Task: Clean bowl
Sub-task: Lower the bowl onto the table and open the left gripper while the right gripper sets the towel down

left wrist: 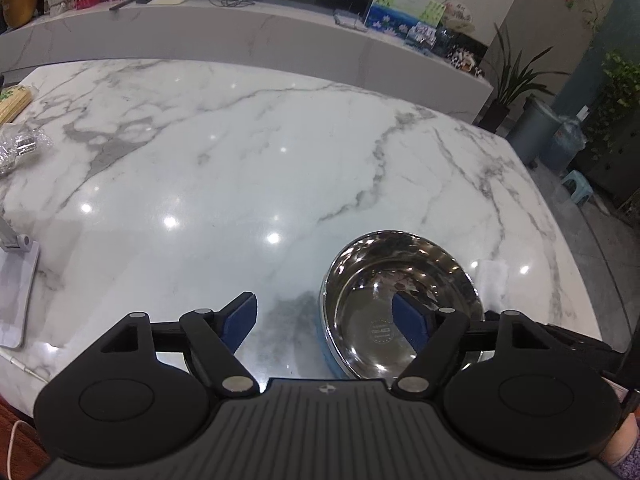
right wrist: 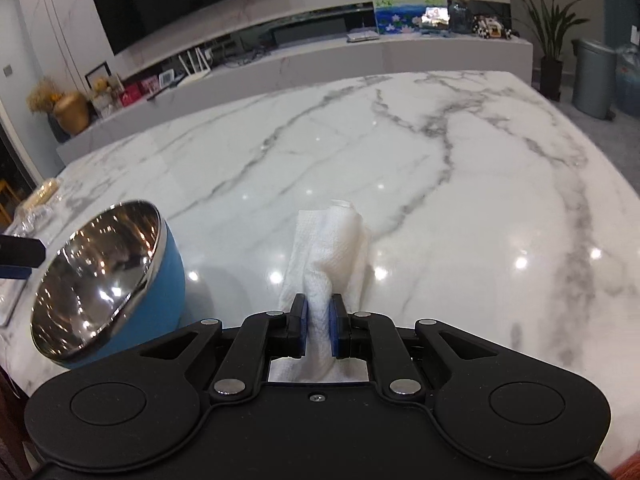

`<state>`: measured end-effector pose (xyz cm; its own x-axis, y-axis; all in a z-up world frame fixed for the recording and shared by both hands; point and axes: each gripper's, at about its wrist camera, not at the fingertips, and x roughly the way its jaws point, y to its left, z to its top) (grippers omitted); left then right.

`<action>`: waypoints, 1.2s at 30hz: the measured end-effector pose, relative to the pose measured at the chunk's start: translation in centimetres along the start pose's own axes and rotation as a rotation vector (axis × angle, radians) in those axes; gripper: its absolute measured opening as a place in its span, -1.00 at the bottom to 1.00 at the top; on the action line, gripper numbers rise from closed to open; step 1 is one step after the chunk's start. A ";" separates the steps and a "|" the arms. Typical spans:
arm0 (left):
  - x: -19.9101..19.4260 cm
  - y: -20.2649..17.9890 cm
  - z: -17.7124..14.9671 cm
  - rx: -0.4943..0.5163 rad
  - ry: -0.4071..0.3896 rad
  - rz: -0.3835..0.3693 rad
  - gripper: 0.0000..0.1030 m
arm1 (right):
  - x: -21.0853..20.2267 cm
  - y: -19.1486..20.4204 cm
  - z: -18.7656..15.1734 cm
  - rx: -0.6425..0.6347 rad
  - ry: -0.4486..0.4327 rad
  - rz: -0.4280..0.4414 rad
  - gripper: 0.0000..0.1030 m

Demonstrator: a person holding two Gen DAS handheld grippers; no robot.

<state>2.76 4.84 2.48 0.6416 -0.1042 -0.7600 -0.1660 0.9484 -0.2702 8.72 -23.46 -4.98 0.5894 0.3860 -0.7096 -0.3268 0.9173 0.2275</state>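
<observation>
The left gripper [left wrist: 324, 320] stands wide open over the marble table [left wrist: 224, 168], its blue-padded fingers [left wrist: 240, 320] spread far apart. The right-hand finger of this gripper reaches over the rim into the single stainless-steel bowl [left wrist: 396, 292], while the other finger hangs over bare marble just beside it, so the bowl's near wall lies between the two; whether a pad touches the metal cannot be told. The bowl has a mirror-bright inside with a round stamped mark at the bottom and nothing else in it.

The right gripper [right wrist: 319, 330] is closed narrow on one white paper towel [right wrist: 334, 252], which is pinched into a ridge between the pads and spreads forward onto the table [right wrist: 440, 168]. In the right wrist view the bowl [right wrist: 100, 280] sits to the left of the towel, near it but apart, showing a blue outer shell and tilted so that its mouth faces the camera. A dark finger of the left gripper [right wrist: 22, 254] enters at the left edge beside the bowl's rim.

At the far left of the table in the left wrist view lie one crinkled clear plastic wrap [left wrist: 20, 148] and one flat white stand base [left wrist: 16, 300].
</observation>
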 end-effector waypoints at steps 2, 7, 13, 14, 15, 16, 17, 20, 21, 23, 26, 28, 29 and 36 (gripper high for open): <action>-0.4 0.2 -0.2 -0.004 -0.020 -0.011 0.46 | 0.1 0.3 0.1 -0.019 0.006 -0.015 -0.79; -1.2 0.4 -0.4 -0.009 -0.071 -0.047 0.51 | -0.4 0.7 0.6 -0.051 0.024 -0.048 -0.73; -2.0 0.7 -0.7 -0.017 -0.131 -0.082 0.51 | -2.5 2.0 1.2 -0.085 -0.009 -0.097 -0.14; -2.0 0.7 -0.7 -0.015 -0.134 -0.083 0.51 | -2.6 2.1 1.3 -0.088 -0.010 -0.100 -0.10; -2.1 0.6 -0.8 -0.006 -0.140 -0.089 0.51 | -3.0 2.5 1.4 -0.093 -0.014 -0.111 -0.05; -2.2 0.7 -0.9 -0.005 -0.143 -0.098 0.51 | -3.4 2.7 1.5 -0.097 -0.019 -0.121 -0.02; -2.2 0.7 -1.0 -0.005 -0.147 -0.106 0.52 | -3.7 2.9 1.5 -0.098 -0.024 -0.125 0.04; -2.4 0.7 -1.3 -0.006 -0.154 -0.129 0.54 | -4.6 3.5 1.4 -0.096 -0.032 -0.127 0.16; -2.4 0.7 -1.3 -0.008 -0.151 -0.135 0.67 | -5.0 3.8 1.3 -0.095 -0.032 -0.126 0.21; -2.5 0.6 -1.5 -0.012 -0.144 -0.147 0.98 | -5.5 4.3 1.1 -0.097 -0.033 -0.124 0.29; -2.8 0.4 -1.9 -0.001 -0.149 -0.151 0.99 | -6.2 5.1 0.6 -0.104 -0.036 -0.131 0.43; -3.0 0.0 -2.3 0.021 -0.149 -0.152 0.99 | -6.8 5.8 -0.2 -0.096 -0.044 -0.152 0.46; -3.0 -0.1 -2.4 0.026 -0.153 -0.149 0.99 | -6.9 6.0 -0.5 -0.090 -0.042 -0.157 0.53; -3.1 -0.9 -3.3 0.058 -0.137 -0.103 0.99 | -7.3 7.0 -2.0 -0.063 -0.037 -0.177 0.90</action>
<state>-1.53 3.32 3.15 0.7496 -0.1636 -0.6413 -0.0532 0.9510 -0.3047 0.68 -20.05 0.49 0.6683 0.2237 -0.7094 -0.2604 0.9637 0.0586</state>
